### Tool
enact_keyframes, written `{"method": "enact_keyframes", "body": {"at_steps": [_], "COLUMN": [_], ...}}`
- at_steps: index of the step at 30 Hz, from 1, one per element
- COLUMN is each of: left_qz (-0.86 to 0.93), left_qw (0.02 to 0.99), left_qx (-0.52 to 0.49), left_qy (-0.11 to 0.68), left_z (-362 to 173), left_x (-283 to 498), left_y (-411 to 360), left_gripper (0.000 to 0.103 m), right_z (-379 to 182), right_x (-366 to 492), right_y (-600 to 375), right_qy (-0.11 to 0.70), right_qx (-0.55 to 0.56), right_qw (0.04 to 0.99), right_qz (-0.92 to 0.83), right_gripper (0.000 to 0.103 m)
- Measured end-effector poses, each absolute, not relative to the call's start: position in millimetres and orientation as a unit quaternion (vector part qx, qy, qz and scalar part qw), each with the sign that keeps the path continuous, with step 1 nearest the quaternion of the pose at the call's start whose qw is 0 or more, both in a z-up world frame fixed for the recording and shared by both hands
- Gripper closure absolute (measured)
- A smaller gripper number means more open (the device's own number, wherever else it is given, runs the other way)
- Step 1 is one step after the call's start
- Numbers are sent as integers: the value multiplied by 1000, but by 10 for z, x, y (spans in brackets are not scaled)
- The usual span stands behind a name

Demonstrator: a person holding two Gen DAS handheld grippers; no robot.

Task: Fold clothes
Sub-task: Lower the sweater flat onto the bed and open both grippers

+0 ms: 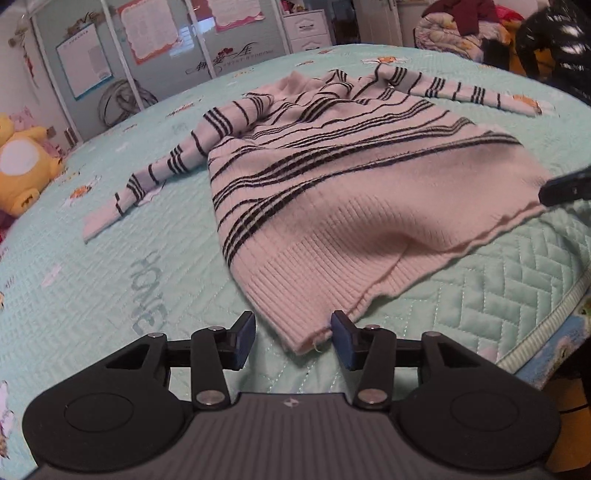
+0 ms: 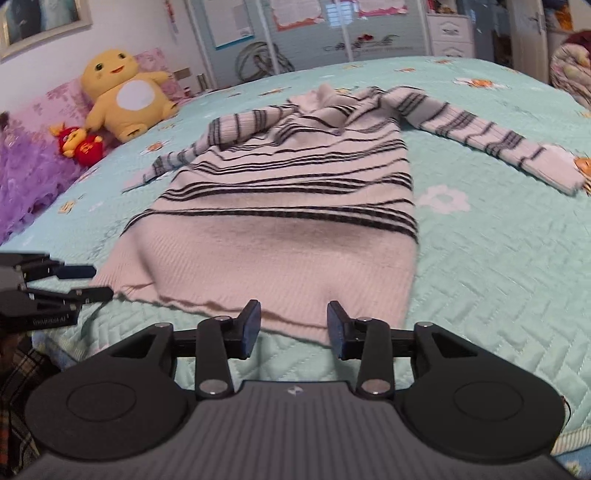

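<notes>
A pale pink knit sweater (image 1: 332,177) with black stripes lies spread on the teal quilted bedspread (image 1: 92,266), both sleeves out to the sides and the ribbed hem nearest me. My left gripper (image 1: 293,339) is open at the hem's left corner, which lies between the fingers without being pinched. The right gripper (image 2: 293,328) is open too, its fingers straddling the hem (image 2: 295,295) near the right corner. Each gripper shows in the other's view: the right one's fingertips (image 1: 565,188) by the hem's far corner, the left gripper (image 2: 74,284) open at the sweater's left edge.
A yellow plush toy (image 2: 125,96), a small red plush (image 2: 79,142) and purple bedding (image 2: 26,177) sit at the head of the bed. A heap of clothes (image 1: 461,26) lies beyond the far side. The bed's near edge (image 1: 546,332) runs just under the hem.
</notes>
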State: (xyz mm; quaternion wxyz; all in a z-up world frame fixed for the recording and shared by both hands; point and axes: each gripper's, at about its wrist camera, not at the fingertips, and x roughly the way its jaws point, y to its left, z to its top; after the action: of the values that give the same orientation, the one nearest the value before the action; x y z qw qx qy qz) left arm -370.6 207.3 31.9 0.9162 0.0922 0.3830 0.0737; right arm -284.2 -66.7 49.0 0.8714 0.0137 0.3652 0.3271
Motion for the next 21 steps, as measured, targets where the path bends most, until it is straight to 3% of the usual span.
{"method": "enact_keyframes", "body": {"at_steps": [3,4,5,11,16,19,21], "left_qz": [68,65,65,94,106,102,95], "left_qw": [920,922,922,932,922,922,926], "left_qx": [80,72,63,24,10,-6,-16], "left_qy": [378,376,376,348,373,373,366], "left_z": [327,331,342,578,587,630,686], "left_x": [-3724,-3735,-3747,-3937,-3983,-4059,-4121], "left_y": [2095,2109,2124,2356,2432,2472,2490], "left_gripper": [62,86,90,90,85,68,62], "right_z": [454,442,436,437,471,537,569], "right_x": [-2824,-2823,-2818,-2759,-2755,-2850,-2933], "right_y": [-668,-665,-672,-799,-932,-905,-886], "right_qy": [369,370,371,378,376,357,337], "right_qx": [16,16,18,41,52,8,-36], "right_qw": [870,870,870,871,873,885,894], "right_qz": [326,326,325,311,305,300,292], "right_gripper": [60,59,58,59,59,58,57]}}
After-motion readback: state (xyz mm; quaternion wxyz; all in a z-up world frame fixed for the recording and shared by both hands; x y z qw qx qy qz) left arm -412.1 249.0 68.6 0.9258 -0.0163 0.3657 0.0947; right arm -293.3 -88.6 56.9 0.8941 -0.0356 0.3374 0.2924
